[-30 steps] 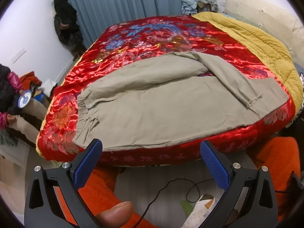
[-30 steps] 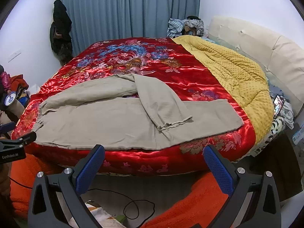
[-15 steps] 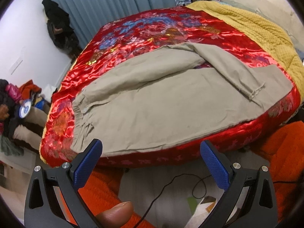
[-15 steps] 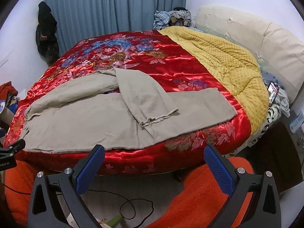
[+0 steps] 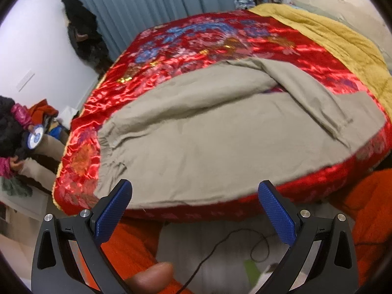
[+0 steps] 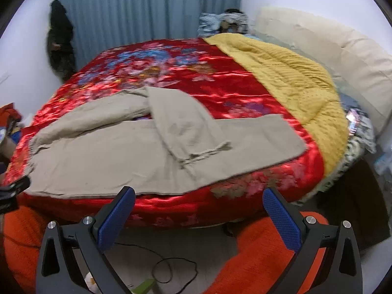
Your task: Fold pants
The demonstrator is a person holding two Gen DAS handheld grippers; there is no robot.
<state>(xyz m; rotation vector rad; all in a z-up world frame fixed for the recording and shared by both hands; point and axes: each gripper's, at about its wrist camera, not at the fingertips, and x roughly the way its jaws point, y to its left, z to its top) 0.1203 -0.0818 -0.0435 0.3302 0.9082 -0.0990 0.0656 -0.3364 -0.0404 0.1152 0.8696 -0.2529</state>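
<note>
Beige pants [image 5: 208, 142] lie spread along the near edge of a bed with a red floral satin cover [image 5: 208, 41]. The waistband is at the left, the legs run to the right. The far leg is folded back diagonally over the near leg, its frayed hem [image 6: 205, 153] on top. The pants also show in the right wrist view [image 6: 117, 159]. My left gripper [image 5: 194, 196] is open and empty, just short of the pants' near edge by the waist end. My right gripper [image 6: 198, 203] is open and empty, in front of the bed edge below the legs.
A yellow quilt [image 6: 289, 78] covers the bed's right side, next to a cream headboard [image 6: 343, 56]. Blue curtains [image 6: 147, 9] hang behind. Clutter [image 5: 22, 127] stands left of the bed. A black cable [image 6: 166, 267] lies on the floor between orange trouser legs [image 6: 22, 240].
Both grippers have moved forward toward the bed, so the pants look larger and nearer. Both stay open and empty. The pants have not moved.
</note>
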